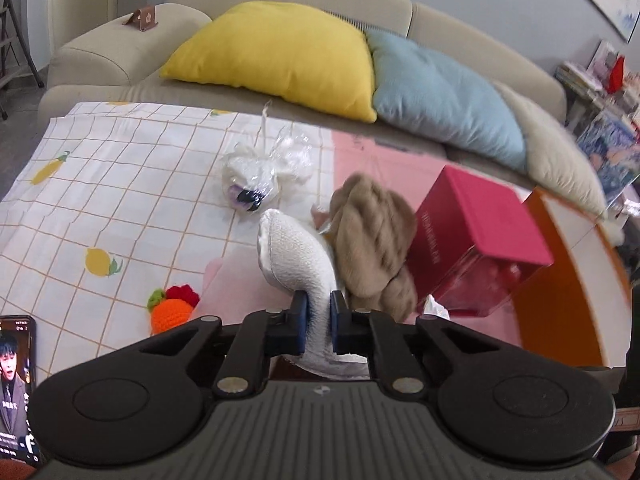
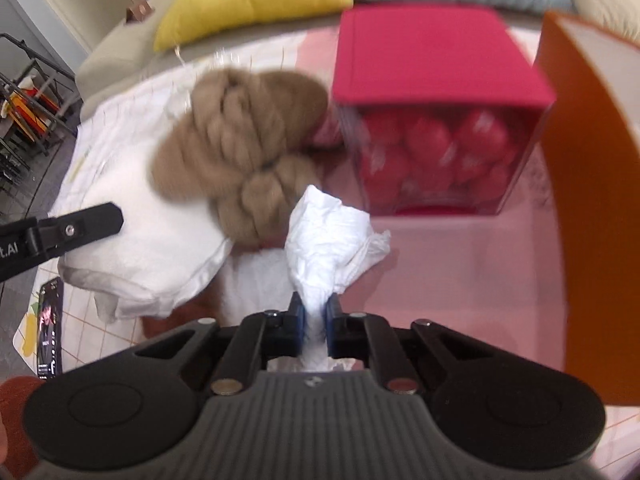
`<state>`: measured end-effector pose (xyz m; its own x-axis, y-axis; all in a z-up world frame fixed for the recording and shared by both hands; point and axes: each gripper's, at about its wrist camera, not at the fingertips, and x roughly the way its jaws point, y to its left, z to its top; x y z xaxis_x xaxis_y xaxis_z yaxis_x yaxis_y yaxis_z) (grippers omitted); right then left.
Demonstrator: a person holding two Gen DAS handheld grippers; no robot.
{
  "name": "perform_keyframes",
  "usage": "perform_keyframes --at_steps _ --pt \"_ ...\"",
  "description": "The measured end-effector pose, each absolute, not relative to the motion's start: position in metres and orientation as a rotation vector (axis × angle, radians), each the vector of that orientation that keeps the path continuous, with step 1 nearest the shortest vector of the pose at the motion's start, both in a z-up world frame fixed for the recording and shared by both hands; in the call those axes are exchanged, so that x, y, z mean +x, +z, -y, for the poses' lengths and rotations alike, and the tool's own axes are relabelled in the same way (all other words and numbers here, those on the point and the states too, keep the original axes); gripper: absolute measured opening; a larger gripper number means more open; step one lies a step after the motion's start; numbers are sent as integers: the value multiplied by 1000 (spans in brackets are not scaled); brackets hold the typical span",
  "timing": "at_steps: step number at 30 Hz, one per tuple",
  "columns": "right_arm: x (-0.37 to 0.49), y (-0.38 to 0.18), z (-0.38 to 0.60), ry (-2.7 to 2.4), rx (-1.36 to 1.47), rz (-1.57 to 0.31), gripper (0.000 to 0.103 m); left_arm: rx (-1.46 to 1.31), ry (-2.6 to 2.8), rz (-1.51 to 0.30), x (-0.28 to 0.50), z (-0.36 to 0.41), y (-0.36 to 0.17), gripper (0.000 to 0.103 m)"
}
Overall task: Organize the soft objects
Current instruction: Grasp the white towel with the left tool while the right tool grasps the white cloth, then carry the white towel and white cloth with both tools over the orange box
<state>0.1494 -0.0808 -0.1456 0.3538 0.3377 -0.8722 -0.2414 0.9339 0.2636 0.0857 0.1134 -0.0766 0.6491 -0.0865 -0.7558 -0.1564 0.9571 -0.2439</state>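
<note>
1. The left gripper point(image 1: 319, 309) is clamped on a fold of a white quilted cloth point(image 1: 298, 256), which arches up out of the narrow jaws.
2. The right gripper point(image 2: 314, 312) has pinched a crumpled white tissue point(image 2: 332, 236) between its blue pads point(image 2: 297, 322); the paper bunches up loosely above them.
3. A tan skein of thick yarn point(image 1: 374, 248) lies on the white quilted cloth, just beside the left gripper's hold and touching the front of the red box point(image 1: 476, 236).
4. The red box (clear-walled below its lid, with red balls point(image 2: 432, 148) inside) stands on the pink part of the table covering point(image 1: 404, 168), towards its far right edge.
5. An orange panel point(image 2: 592, 184) stands upright just right of the red box.
6. On the checked lemon-print cloth point(image 1: 120, 184), a white plush in clear wrap point(image 1: 264, 176) lies near the middle, and a crocheted orange toy point(image 1: 172, 312) sits near the front edge.
7. A phone point(image 1: 16, 384) with its screen lit lies at the front left corner.
8. Beyond the far edge, a yellow cushion point(image 1: 280, 52) and a blue cushion point(image 1: 444, 96) lean on a beige sofa point(image 1: 120, 48).
</note>
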Motion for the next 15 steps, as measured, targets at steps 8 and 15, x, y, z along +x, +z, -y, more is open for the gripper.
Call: perform_keyframes --at_steps 8,15 --pt "126 -99 125 363 27 -1053 8 -328 -6 -825 58 -100 -46 12" --pt "109 -46 154 404 103 -955 8 -354 -65 -833 37 -87 -32 12"
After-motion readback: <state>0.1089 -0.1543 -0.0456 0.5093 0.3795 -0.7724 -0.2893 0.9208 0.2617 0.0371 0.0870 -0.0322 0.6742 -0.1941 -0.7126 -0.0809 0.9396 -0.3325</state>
